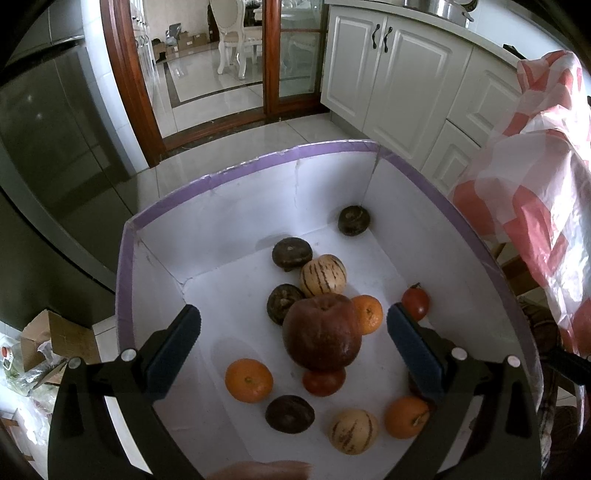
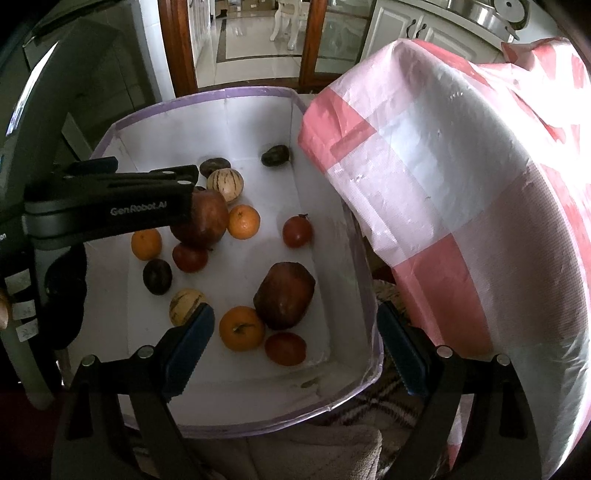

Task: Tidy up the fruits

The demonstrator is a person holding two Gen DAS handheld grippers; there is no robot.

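Our left hand-held gripper (image 1: 293,334) and right hand-held gripper (image 2: 295,341), both released, above the fruit box (image 1: 258,162) at frame centre.

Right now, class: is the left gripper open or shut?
Open. The left gripper has its blue pads spread wide, either side of the large red fruit, touching nothing.

White cabinets (image 1: 399,85), wooden glass doors (image 1: 280,59), white chair (image 1: 236,33), cardboard box (image 1: 55,339) on floor
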